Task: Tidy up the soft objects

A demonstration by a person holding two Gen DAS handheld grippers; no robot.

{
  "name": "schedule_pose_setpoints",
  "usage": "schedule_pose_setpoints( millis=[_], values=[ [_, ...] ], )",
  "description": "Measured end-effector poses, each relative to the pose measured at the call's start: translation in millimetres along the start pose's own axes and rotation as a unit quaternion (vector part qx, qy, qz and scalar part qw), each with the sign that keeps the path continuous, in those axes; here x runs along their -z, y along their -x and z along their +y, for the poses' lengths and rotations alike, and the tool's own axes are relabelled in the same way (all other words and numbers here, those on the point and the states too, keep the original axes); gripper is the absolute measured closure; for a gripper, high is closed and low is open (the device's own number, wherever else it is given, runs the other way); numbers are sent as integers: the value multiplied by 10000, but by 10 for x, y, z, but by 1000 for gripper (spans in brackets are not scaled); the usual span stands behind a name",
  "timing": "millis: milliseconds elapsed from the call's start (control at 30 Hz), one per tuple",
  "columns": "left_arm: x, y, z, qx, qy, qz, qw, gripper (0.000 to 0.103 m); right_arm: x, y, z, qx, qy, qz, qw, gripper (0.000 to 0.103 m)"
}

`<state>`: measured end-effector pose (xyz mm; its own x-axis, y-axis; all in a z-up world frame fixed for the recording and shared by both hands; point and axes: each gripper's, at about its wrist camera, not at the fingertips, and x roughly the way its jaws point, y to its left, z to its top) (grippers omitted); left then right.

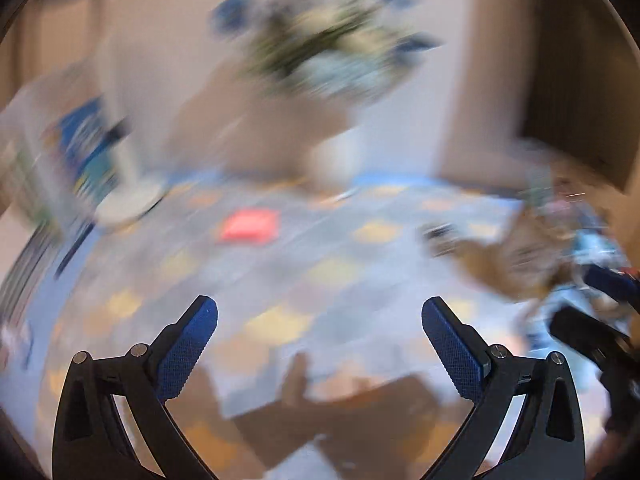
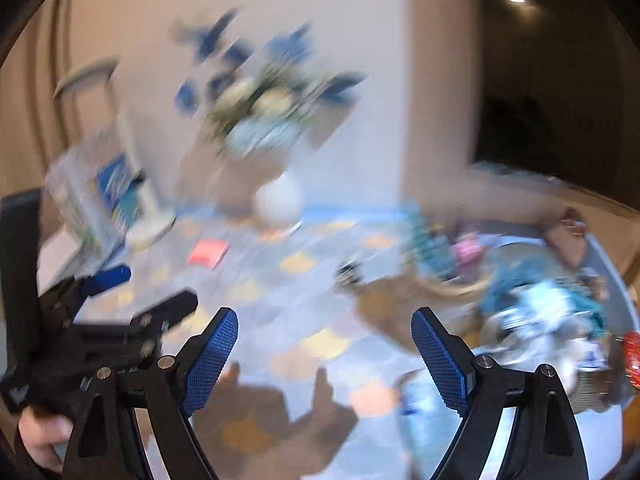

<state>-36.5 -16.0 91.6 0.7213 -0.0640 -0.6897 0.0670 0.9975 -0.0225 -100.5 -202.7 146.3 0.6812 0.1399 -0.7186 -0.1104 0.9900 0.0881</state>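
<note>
The left gripper (image 1: pixel 320 308) is closest to its camera. Its two blue fingers stand wide apart and there is nothing between them. The right gripper (image 2: pixel 325 320) looks the same in its own view: fingers spread, nothing held.

Under both lies the big table cloth (image 1: pixel 280 280), pale blue with yellow patches. Everything on it is smeared, so small things are hard to make out.

The biggest thing to tidy is the pile of soft things (image 2: pixel 540 304). It sits in a round grey tub (image 2: pixel 616 280) at about 3 o'clock from the right gripper, near it. A brown floppy piece (image 2: pixel 384 304) hangs out of the pile toward the middle, at about 1 o'clock, just past the right finger tip. Which way its long side runs I cannot tell.

From the left gripper the same pile (image 1: pixel 532 252) is at about 2 o'clock and farther off, with the right gripper (image 1: pixel 600 312) in between. So I think the right hand is the nearer one for the pile.

Smaller is the flower pot (image 2: pixel 278 200) at 12 o'clock, well back.

Smallest is a flat pink thing (image 1: pixel 250 224) at 11 o'clock, closer to the left gripper.
</note>
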Motion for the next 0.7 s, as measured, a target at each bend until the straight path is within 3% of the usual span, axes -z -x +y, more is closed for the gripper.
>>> schedule_pose_setpoints(
  millis=[67,133,333,467,533,600,700],
  values=[
    [199,-223,193,-225,170,225,9993,1,133,-347,124,-197,-79,559,9982,15],
    [372,-423,385,-169,459,527,9974,1,274,-648,211,-224,-111,866,9959,15],
    [464,-593,672,49,1195,739,9901,1,489,-1040,374,531,274,801,9950,15],
    [490,-586,511,-193,881,768,9930,1,593,-1182,338,644,139,776,9948,15],
    [498,-630,427,-355,625,860,9937,1,599,-1255,306,714,48,1007,9923,15],
    [514,-654,373,-507,457,938,9933,1,577,-1249,291,843,21,909,9923,5],
    [518,-643,337,-546,348,950,9934,1,580,-1295,231,768,-138,1053,9914,0]
  ],
)
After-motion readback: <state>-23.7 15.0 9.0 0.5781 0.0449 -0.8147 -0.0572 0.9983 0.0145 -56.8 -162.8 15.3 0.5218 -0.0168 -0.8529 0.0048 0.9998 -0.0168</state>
